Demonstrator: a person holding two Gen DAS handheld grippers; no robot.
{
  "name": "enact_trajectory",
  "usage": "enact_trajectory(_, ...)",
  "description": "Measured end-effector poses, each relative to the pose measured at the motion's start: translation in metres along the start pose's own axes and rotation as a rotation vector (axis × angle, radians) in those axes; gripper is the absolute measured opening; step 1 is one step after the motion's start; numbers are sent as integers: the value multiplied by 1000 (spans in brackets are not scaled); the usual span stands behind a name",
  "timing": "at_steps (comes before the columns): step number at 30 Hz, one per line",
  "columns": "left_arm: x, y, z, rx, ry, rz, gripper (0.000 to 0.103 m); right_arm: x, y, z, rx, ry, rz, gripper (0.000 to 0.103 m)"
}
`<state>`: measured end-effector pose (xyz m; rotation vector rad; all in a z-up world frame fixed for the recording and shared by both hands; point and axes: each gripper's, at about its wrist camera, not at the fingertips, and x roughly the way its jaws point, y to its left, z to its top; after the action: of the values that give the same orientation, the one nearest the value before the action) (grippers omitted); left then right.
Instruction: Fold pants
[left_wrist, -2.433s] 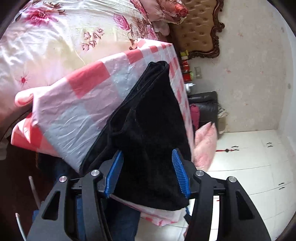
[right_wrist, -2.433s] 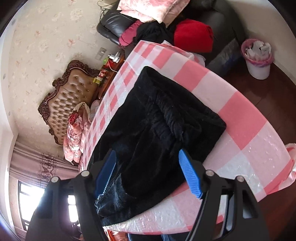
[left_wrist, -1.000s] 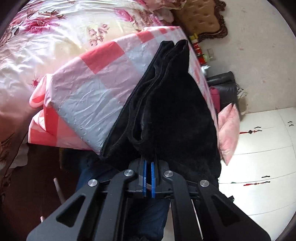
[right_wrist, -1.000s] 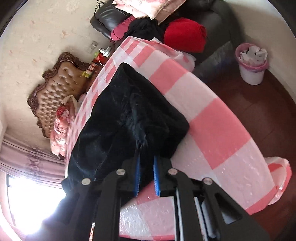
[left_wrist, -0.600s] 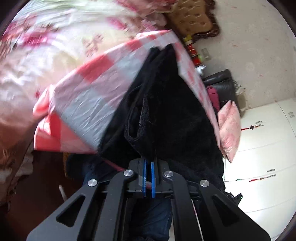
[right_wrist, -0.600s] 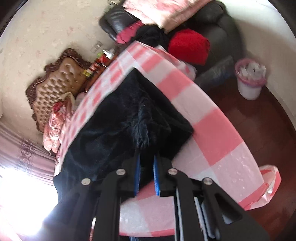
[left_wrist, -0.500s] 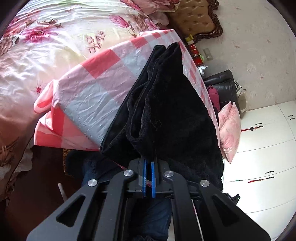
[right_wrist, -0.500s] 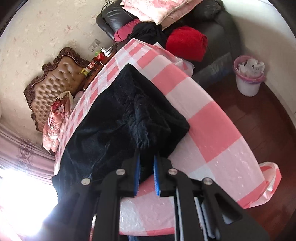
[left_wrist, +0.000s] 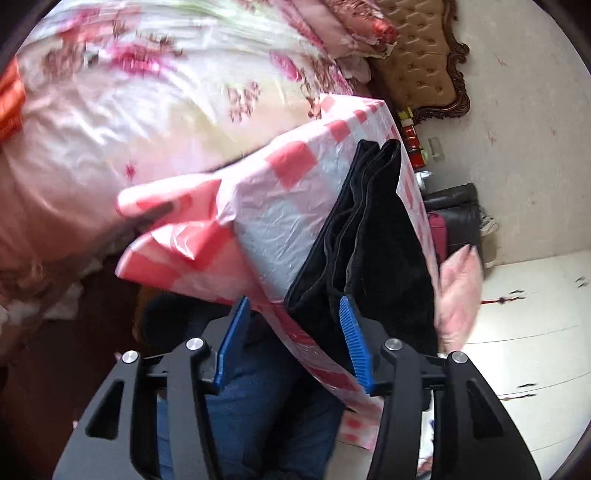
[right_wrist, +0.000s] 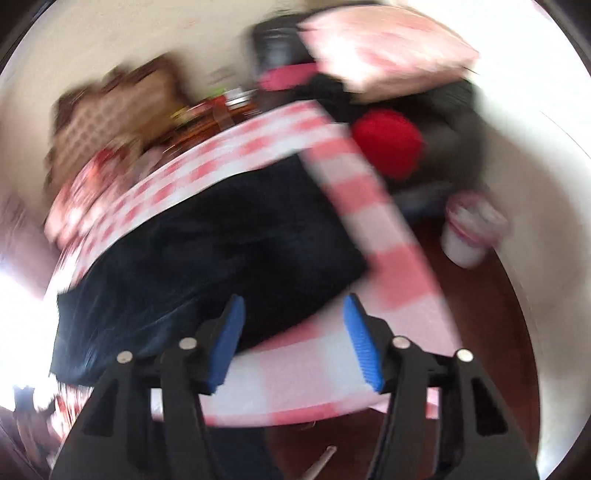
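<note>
Left gripper (left_wrist: 291, 343): jaws opening, blue pads well apart. Nothing pinched. The near corner of the black pants (left_wrist: 373, 254) sits just ahead of the right-hand pad, apparently touching its tip; the left-hand pad stands clear of the cloth. Between the pads shows only the hanging edge of the checked tablecloth (left_wrist: 280, 206) and, below it, a person's blue-trousered leg (left_wrist: 266, 402).

Right gripper (right_wrist: 293, 341): jaws opening too, pads spread, nothing clamped. The pants (right_wrist: 221, 251) lie just beyond the fingertips; their near edge lies between the two pads, but the pads do not press it. View heavily blurred, so fine contact cannot be judged.

Pants, relative to the tablecloth: folded into a long dark bundle lying flat on it, with layered edges visible in the left wrist view. In that view they lie toward the right-hand edge of the cloth, reaching from its near edge toward the far end. Bare pink-and-white checks to their left.

Beyond the tablecloth: a floral bedspread (left_wrist: 147, 92) on its far left, a tufted brown headboard (left_wrist: 421, 62) past its far end. In the right wrist view, a red cushion (right_wrist: 388, 140) and a pink-rimmed bin (right_wrist: 472, 232) stand off its right side, over dark wood floor (right_wrist: 480, 314).
</note>
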<state>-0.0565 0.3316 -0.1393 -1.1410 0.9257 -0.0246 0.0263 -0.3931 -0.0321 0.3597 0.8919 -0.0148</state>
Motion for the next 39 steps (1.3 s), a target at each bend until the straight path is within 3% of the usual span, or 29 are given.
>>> enact_trajectory(3,5,1,-1,-45,29,-104,48,19,56,-4,-128,53,110,59)
enact_trajectory(6,11,0,-3,-53,29,-97,48,46,112,-10,-226,97,190,59)
enact_trajectory(9,23,-8,-3,-40,44,-86,45,70,151,-15,-287,140,205,59)
enact_trajectory(10,26,-13,-2,-20,50,-70,33,80,164,-20,-318,165,195,59)
enact_trajectory(11,29,-18,-2,-2,51,-29,28,89,174,-25,-346,193,200,59)
enact_trajectory(13,26,-27,2,46,42,9,9,99,187,-36,-381,228,183,61)
enact_trajectory(15,22,-42,9,113,50,61,9,101,195,-46,-399,240,165,61)
enact_trajectory(19,20,-69,22,249,45,91,9,94,202,-66,-428,202,134,66)
enact_trajectory(23,34,-60,38,250,51,117,9,89,218,-89,-479,169,106,74)
enact_trajectory(26,21,-55,30,277,58,126,19,85,224,-100,-513,158,94,80)
enact_trajectory(28,2,-55,31,299,-4,145,41,84,224,-101,-513,178,110,82)
enact_trajectory(31,-16,-77,57,379,-149,165,41,86,226,-98,-549,220,123,85)
enact_trajectory(33,-1,-107,84,485,-184,134,43,85,226,-95,-562,234,126,85)
enact_trajectory(37,72,-156,137,607,-72,128,44,75,227,-89,-508,204,184,85)
enact_trajectory(39,108,-174,157,655,-28,174,44,65,241,-93,-543,180,231,85)
